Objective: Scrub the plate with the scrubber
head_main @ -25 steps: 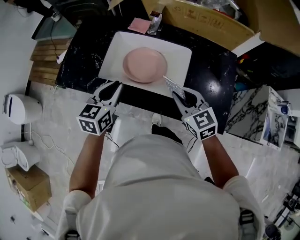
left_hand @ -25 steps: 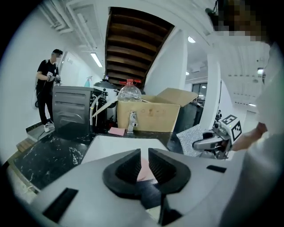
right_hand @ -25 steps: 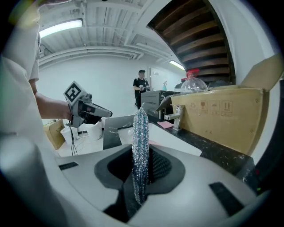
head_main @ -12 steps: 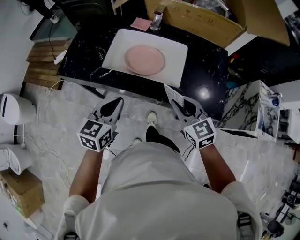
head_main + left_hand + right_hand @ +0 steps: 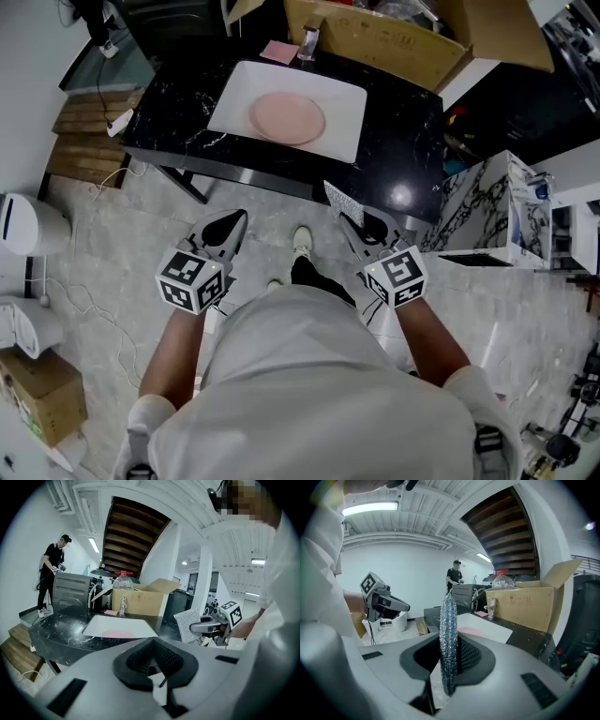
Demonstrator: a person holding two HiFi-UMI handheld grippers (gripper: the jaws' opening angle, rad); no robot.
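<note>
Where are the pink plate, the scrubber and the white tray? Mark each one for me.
pink plate (image 5: 287, 118), head view, on the middle of its face.
scrubber (image 5: 449, 620), right gripper view, on its glittery edge, about halfway up.
white tray (image 5: 345, 111), head view, on the bare part right of the plate.

A black marble counter (image 5: 422, 112) stands on pale marbled floor (image 5: 103, 272), a cardboard box (image 5: 412, 47) behind.

Person wears white short-sleeve top (image 5: 319, 403), dark trousers (image 5: 314, 272), white shoe (image 5: 301, 239). Left claw (image 5: 236, 217) & right claw (image 5: 349, 221): pale grey plastic shells, black-lined inside. Left cube (image 5: 192, 277), right cube (image 5: 397, 275): white w/ black square markers.
</note>
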